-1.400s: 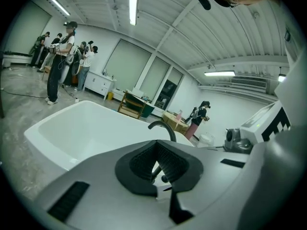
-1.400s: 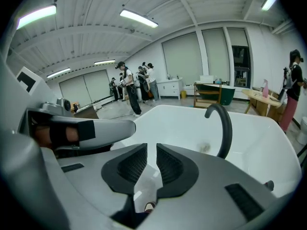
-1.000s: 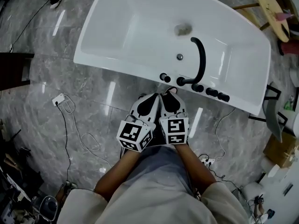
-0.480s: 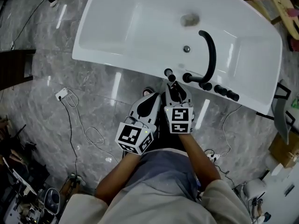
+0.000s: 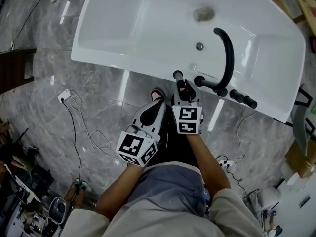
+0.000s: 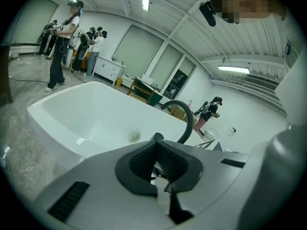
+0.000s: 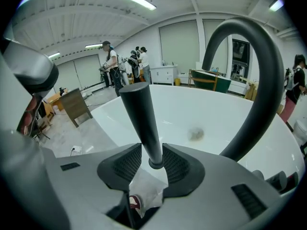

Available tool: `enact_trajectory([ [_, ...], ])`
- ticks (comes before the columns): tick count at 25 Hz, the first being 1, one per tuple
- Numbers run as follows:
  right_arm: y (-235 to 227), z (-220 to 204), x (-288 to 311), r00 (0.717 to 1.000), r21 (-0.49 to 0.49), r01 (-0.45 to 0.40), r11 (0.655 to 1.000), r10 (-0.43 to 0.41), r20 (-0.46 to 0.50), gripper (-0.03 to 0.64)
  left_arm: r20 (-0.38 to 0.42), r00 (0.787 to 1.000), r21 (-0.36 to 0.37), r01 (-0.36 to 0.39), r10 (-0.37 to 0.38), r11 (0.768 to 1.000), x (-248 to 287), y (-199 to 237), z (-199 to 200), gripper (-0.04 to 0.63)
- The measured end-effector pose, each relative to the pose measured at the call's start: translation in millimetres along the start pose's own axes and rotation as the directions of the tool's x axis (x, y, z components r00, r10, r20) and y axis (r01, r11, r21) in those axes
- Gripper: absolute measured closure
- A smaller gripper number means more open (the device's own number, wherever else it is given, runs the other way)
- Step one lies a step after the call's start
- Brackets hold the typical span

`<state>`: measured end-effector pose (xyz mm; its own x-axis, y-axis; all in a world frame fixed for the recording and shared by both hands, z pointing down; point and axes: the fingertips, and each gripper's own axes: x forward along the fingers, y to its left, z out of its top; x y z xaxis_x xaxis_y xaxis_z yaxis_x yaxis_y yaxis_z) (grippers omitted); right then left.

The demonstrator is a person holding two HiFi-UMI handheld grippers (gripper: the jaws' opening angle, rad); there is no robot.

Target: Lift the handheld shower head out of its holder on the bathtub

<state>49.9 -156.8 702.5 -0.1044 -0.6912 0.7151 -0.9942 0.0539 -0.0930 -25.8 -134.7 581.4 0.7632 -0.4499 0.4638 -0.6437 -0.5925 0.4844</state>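
Note:
The handheld shower head (image 5: 177,76) is a slim black wand standing upright in its holder on the near rim of the white bathtub (image 5: 123,68). My right gripper (image 5: 181,86) points down at it. In the right gripper view the wand (image 7: 140,119) rises between the two ribbed pads (image 7: 129,163) with thin gaps either side. That gripper (image 7: 152,153) is open, its jaws have just been opening. My left gripper (image 5: 158,102) hangs lower left, short of the rim. Its tips (image 6: 157,143) meet with nothing in them.
A black arched spout (image 5: 228,58) and a row of black knobs (image 5: 237,96) sit on the rim right of the wand. Cables and a power strip (image 5: 63,96) lie on the marble floor. People (image 6: 60,47) stand far behind the tub.
Both grippers have dropped toward the tub rim. The right one has come forward until the wand stands between its jaws. The left one trails behind it.

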Motion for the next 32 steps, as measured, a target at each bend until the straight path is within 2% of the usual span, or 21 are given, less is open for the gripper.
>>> enact_trajectory([
  [9, -5, -10, 21, 1.0, -0.084, 0.012, 0.996, -0.014, -0.021, 0.485, -0.034, 0.999, -0.045, -0.02, 0.019, 0.999, 3, 5, -23, 0.591],
  [15, -11, -9, 32, 0.999, -0.096, 0.041, 0.995, -0.041, -0.001, 0.48, -0.028, 0.999, -0.113, -0.046, 0.043, 0.993, 5, 13, -30, 0.591],
  [28, -11, -7, 45, 1.0, -0.134, 0.03, 0.991, -0.028, 0.015, 0.48, -0.036, 0.998, -0.117, -0.061, 0.057, 0.991, 12, 24, -35, 0.591],
  [32, -9, -7, 48, 1.0, -0.128, 0.02, 0.992, -0.017, 0.02, 0.479, -0.046, 0.998, -0.138, -0.055, 0.049, 0.989, 13, 30, -36, 0.591],
])
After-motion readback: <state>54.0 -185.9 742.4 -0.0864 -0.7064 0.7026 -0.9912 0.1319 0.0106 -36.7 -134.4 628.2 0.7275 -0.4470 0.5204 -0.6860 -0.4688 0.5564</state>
